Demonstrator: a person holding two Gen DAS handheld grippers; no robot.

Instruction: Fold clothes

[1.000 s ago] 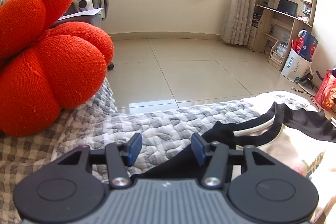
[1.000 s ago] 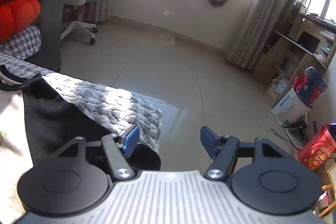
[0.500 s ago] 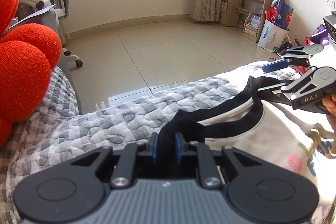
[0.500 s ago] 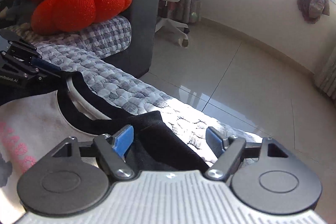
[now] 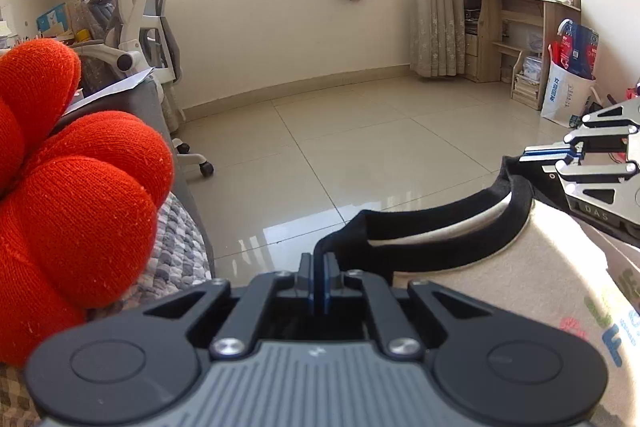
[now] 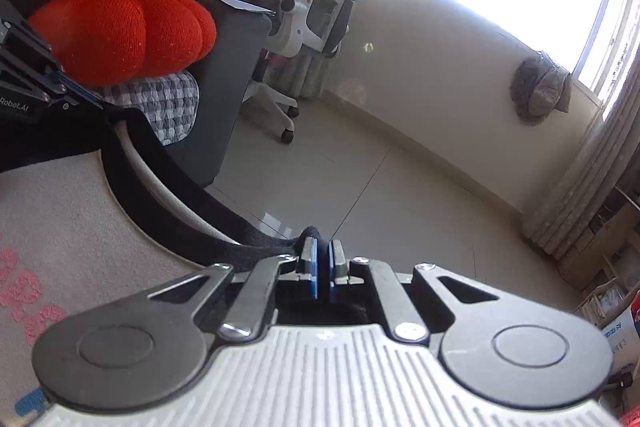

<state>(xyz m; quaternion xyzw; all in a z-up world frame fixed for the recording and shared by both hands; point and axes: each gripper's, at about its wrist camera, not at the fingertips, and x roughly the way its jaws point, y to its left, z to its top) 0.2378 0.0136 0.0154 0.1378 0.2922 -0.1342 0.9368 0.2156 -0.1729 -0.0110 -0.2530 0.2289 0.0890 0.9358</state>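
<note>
1. The shirt (image 5: 500, 267), cream with a black collar band (image 5: 440, 223) and a coloured print, is lifted by its shoulders. Its neck opening hangs stretched between my two claws, above the edge of the quilted grey cover (image 5: 176, 251) and the tiled floor (image 5: 360, 147).

2. My left claw (image 5: 320, 281) is clenched on black fabric at one end of the collar; I can see the cloth pinched between the blue pads.

3. My right claw (image 6: 320, 267) has just been closing and is now clamped on the black fabric at the other shoulder, with a dark fold poking out above the pads. In the left view it shows at the far right (image 5: 560, 153).

4. I judge the shirt light and limp. It will sag wherever I do not hold it, and the collar band droops in a curve between the claws. It is not fragile or slippery, though a thin pinch could slip out if I tug sharply.

5. The shoulder seams by the collar look like the right hold. From here the body should hang straight and I can lay it flat for folding.

6. The red knitted cushion (image 5: 72, 219) sits close on my left, with the white office chair (image 5: 144, 19) behind it. I would keep the hanging cloth off the cushion.
</note>
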